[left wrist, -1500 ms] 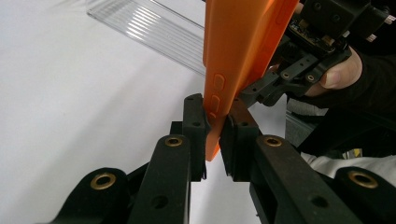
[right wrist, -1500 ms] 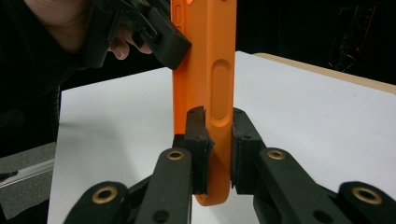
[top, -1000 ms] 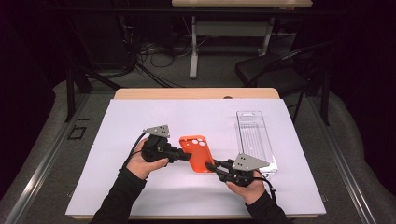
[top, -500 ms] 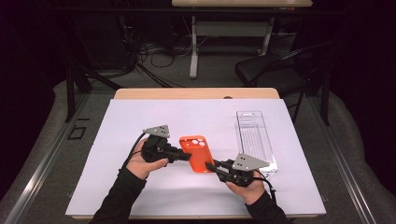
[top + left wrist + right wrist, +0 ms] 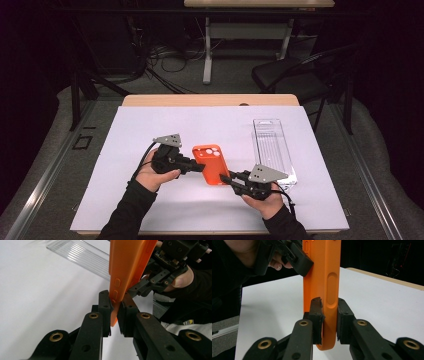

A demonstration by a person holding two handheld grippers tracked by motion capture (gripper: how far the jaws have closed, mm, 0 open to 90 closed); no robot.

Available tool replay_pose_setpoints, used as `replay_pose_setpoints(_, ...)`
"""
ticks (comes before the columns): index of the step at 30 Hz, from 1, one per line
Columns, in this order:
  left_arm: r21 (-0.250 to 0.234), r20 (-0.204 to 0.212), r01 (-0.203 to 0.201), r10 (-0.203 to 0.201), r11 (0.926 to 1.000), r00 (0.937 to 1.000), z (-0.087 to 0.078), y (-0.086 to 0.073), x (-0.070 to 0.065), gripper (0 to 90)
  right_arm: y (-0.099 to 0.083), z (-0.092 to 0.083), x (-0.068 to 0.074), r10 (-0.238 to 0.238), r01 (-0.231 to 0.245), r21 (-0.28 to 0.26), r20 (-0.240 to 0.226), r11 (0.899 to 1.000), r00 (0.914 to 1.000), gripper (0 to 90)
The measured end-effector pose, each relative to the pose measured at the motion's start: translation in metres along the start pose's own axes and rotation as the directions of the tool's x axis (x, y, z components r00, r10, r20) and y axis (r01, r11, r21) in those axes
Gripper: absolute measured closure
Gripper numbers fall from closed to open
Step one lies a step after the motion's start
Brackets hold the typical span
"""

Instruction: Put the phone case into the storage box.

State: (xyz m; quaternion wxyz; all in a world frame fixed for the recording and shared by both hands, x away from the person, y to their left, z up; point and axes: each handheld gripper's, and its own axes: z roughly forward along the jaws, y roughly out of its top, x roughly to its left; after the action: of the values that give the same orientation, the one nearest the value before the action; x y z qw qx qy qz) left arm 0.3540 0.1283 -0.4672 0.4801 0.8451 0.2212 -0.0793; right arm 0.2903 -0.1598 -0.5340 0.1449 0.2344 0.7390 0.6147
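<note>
An orange phone case (image 5: 211, 165) is held just above the white table cover (image 5: 150, 125), between both grippers. My left gripper (image 5: 200, 167) is shut on the case's left edge, and its pads pinch a thin corner of the case (image 5: 130, 262) beside the side buttons. My right gripper (image 5: 231, 177) grips the near right corner. In the right gripper view its jaws (image 5: 329, 315) sit on either side of the case's (image 5: 322, 277) rounded edge. They have just been opening a little, with the case still between them and the pads touching it.
A clear plastic package (image 5: 272, 147) lies on the right side of the table, its ribbed face also in the left gripper view (image 5: 80, 257). A dark chair (image 5: 295, 75) and a desk leg with cables stand beyond the table's far edge.
</note>
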Motion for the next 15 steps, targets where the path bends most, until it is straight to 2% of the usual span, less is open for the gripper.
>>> replay_pose_setpoints(6,0.005,-0.007,0.006,-0.006,1.0000,1.0000,0.0000,-0.0003,0.0009,82.1,0.0000,0.0005,0.0003,-0.001,0.001,0.001,-0.001,1.000,1.0000,72.9)
replay_pose_setpoints(15,0.010,-0.022,0.028,-0.027,0.9996,0.9994,0.0001,-0.0011,0.0020,82.1,-0.0003,0.0010,-0.0012,0.006,-0.006,0.005,0.019,1.000,0.9998,60.3)
